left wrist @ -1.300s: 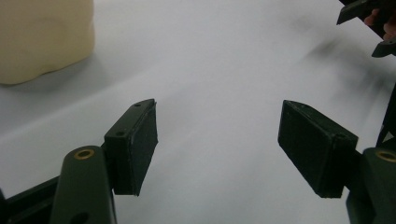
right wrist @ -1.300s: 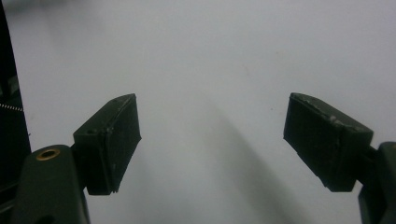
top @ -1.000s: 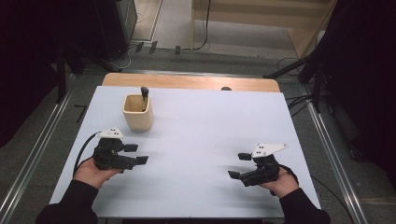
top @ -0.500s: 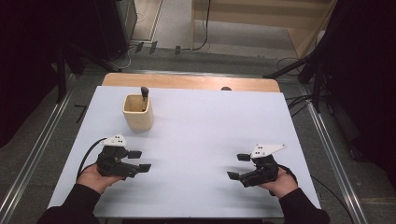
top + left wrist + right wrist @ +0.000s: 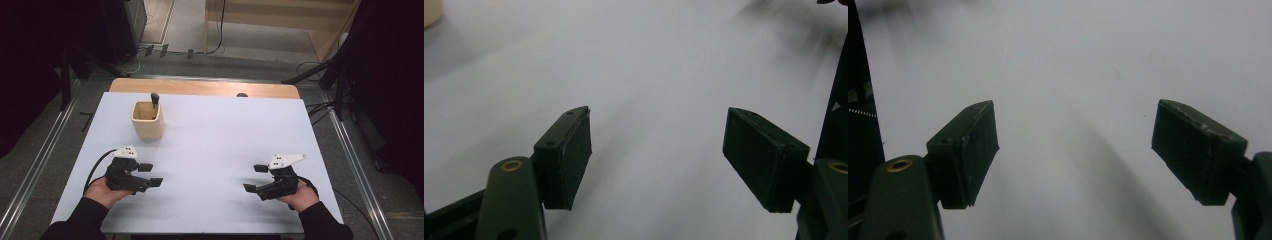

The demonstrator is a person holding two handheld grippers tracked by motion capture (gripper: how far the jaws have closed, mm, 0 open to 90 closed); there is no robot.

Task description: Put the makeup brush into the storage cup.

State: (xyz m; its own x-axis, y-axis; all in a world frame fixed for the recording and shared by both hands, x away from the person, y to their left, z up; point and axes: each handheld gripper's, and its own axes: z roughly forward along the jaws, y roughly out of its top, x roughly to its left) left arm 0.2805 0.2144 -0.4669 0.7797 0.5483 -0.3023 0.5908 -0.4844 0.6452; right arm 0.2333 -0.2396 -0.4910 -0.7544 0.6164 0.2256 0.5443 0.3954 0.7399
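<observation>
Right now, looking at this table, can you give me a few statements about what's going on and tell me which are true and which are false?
1. Both grippers are open and hold nothing. True: the left gripper and the right gripper have jaws spread over bare table.
2. The cup lies tipped on its side. False: it stands upright.
3. A dark-handled tool stands in the cup. True.
4. The right gripper is nearer the cup. False: the left one is.
</observation>
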